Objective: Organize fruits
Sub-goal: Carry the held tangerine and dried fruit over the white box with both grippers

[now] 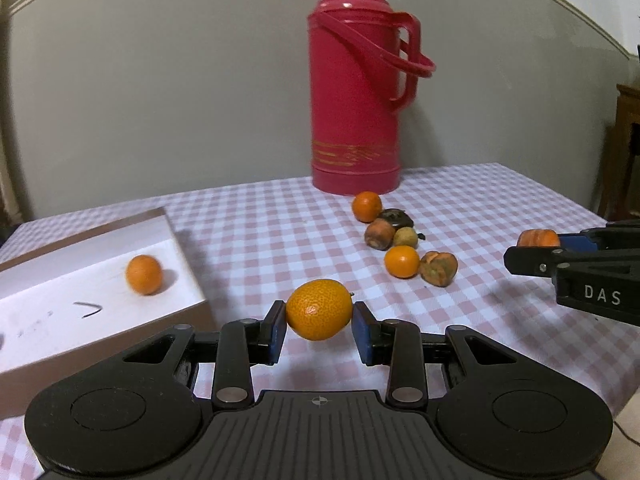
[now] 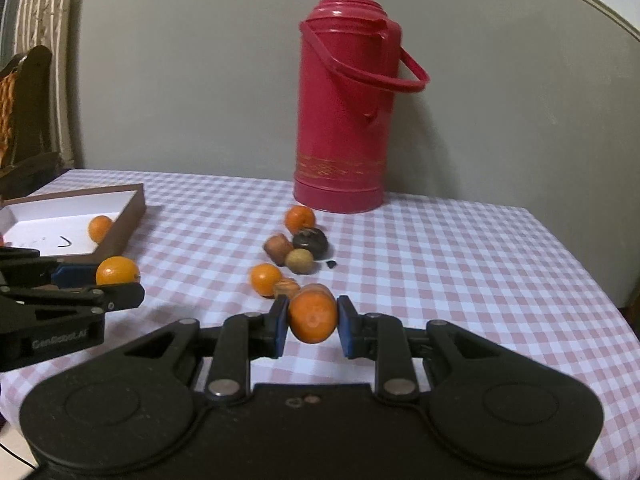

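My left gripper (image 1: 319, 322) has its fingers clamped on an orange kumquat (image 1: 319, 309), low centre of its view. My right gripper (image 2: 313, 324) grips an orange fruit (image 2: 313, 318); loose fruits (image 2: 294, 252) lie mid-frame on the bench (image 2: 460, 264), and the box (image 2: 120, 216) at left holds one.

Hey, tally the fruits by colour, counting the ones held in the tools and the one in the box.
Bright orange fruit: 4
Dull brown-orange fruit: 3
Dark fruit: 1
Yellowish fruit: 1
Total: 9
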A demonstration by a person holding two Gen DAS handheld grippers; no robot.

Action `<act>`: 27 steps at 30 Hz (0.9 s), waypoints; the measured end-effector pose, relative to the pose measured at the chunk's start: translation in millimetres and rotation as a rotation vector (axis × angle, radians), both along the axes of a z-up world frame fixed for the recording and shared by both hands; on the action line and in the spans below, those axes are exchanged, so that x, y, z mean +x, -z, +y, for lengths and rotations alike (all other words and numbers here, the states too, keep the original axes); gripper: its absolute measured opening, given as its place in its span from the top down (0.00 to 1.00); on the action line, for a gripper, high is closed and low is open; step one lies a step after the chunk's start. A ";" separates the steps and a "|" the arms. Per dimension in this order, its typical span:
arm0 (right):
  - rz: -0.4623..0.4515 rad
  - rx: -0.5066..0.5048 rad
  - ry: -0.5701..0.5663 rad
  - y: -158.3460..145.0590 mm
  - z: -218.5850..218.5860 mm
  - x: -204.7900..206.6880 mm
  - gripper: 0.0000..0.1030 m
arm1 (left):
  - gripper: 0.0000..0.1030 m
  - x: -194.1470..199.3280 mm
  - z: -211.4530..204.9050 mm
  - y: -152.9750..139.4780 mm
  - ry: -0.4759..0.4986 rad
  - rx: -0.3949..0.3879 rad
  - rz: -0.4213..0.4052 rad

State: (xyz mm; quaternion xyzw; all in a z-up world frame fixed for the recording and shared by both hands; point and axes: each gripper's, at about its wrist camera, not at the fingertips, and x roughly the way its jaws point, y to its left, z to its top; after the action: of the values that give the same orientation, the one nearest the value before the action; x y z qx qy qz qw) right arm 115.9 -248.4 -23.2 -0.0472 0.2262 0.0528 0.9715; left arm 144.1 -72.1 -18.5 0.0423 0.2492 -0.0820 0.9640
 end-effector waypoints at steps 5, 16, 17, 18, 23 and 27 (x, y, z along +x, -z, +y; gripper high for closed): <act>-0.012 0.003 -0.035 -7.9 22.0 -9.5 0.84 | 0.65 -16.1 19.5 -5.8 -0.027 -0.007 -0.021; -0.049 -0.004 -0.161 -22.3 87.4 -13.2 0.84 | 0.65 -40.2 72.4 -19.6 -0.109 -0.018 -0.070; -0.050 -0.002 -0.172 -23.3 93.3 -13.0 0.84 | 0.65 -41.9 77.2 -21.1 -0.117 -0.018 -0.074; -0.054 -0.002 -0.183 -24.2 98.6 -13.0 0.84 | 0.65 -43.8 81.9 -22.6 -0.126 -0.017 -0.079; -0.062 -0.003 -0.237 -26.3 125.4 -14.0 0.84 | 0.65 -53.7 103.4 -28.2 -0.165 -0.010 -0.097; -0.070 -0.003 -0.273 -28.2 143.1 -13.6 0.84 | 0.65 -61.9 123.6 -32.3 -0.202 -0.004 -0.111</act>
State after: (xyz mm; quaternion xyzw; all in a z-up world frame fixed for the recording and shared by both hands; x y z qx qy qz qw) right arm 102.3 -105.3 5.1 -0.0808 0.1836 0.1826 0.9625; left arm 82.1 51.5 13.8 0.0195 0.1981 0.0173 0.9798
